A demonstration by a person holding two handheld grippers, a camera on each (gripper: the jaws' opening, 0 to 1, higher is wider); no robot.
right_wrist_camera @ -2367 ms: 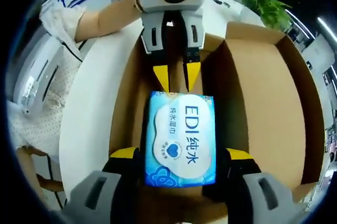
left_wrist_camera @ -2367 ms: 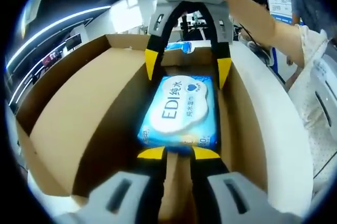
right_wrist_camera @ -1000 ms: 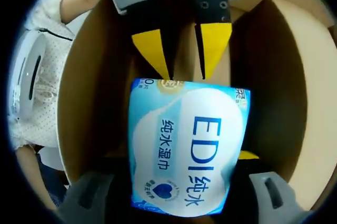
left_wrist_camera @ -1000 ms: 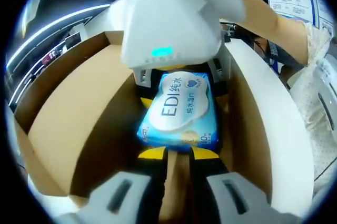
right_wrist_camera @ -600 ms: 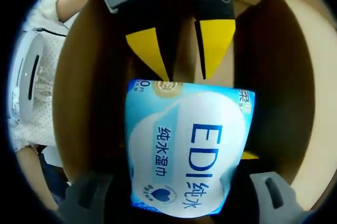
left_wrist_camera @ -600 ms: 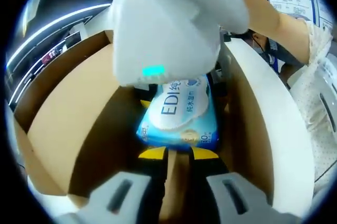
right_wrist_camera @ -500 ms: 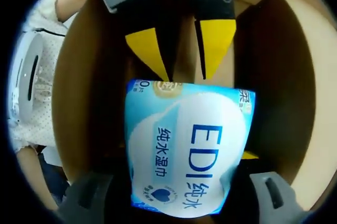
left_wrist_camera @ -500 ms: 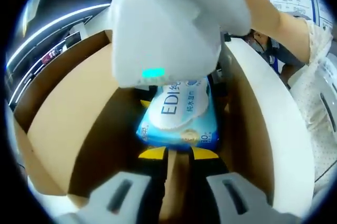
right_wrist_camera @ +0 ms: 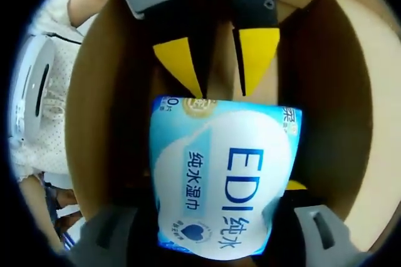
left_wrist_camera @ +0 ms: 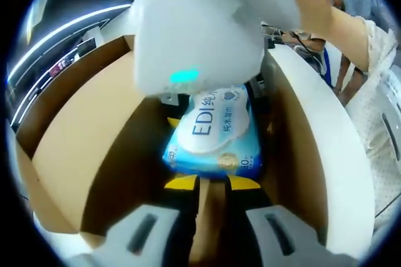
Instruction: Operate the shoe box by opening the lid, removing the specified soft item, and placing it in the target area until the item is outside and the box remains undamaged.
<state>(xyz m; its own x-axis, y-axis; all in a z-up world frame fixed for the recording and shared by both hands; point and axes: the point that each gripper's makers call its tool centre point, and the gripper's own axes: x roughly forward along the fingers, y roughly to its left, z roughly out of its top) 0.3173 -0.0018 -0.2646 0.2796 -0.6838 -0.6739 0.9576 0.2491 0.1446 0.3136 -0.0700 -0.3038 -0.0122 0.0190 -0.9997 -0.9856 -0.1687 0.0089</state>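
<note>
Open brown box (left_wrist_camera: pixel 75 141) on a white table (left_wrist_camera: pixel 341 154), lid off to one side. Down inside, between the two long walls, a blue pack (left_wrist_camera: pixel 216 132) with "EDI" on top. Right gripper (right_wrist_camera: pixel 217 185) set wide around one end of the pack, one jaw on each side, squeezing it, that end tipped up a little off the box floor. Left gripper (left_wrist_camera: pixel 210 182) at the other end, yellow tips narrow with a small gap, nothing between them, just touching the pack's edge. Past the box's far side, a sleeve (left_wrist_camera: pixel 369 91) with dots.
</note>
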